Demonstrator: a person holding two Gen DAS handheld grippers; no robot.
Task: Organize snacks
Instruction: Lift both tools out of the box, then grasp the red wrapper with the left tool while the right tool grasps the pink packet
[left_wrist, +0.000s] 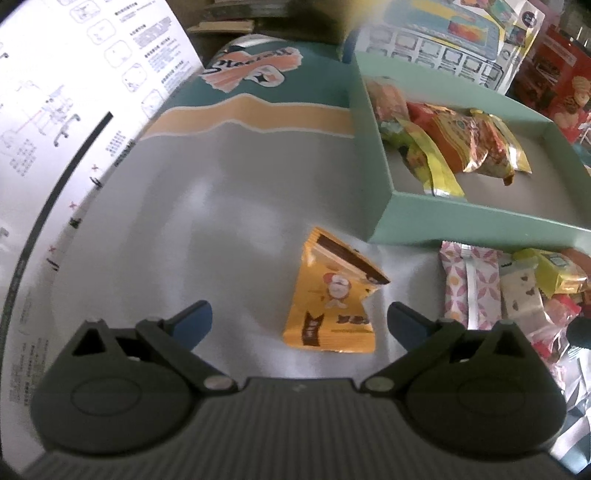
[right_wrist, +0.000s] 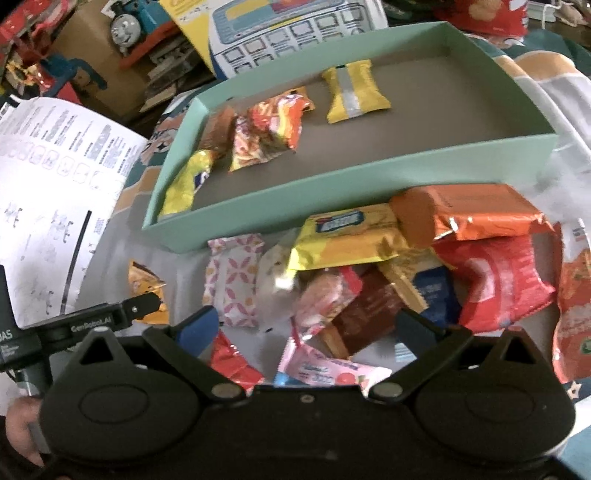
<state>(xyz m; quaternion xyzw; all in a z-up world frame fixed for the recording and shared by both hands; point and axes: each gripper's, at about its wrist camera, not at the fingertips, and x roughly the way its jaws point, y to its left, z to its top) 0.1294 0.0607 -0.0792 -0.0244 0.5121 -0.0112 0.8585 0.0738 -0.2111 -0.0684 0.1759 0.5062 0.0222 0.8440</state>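
Observation:
A mint-green box (left_wrist: 384, 184) (right_wrist: 369, 173) holds several snack packets (left_wrist: 461, 140) (right_wrist: 269, 129). An orange-yellow snack packet (left_wrist: 334, 306) lies on the grey mat between the fingers of my open left gripper (left_wrist: 299, 323), nearer the right finger. It also shows in the right wrist view (right_wrist: 142, 277), partly hidden by the left gripper's finger. A pile of loose snacks (right_wrist: 388, 266) lies in front of the box. My right gripper (right_wrist: 308, 326) is open above this pile, holding nothing.
A white instruction sheet (left_wrist: 55, 129) (right_wrist: 48, 184) lies to the left. A printed carton (right_wrist: 295, 29) and toys stand behind the box. A pink patterned packet (left_wrist: 469, 284) (right_wrist: 232, 280) lies at the pile's left edge.

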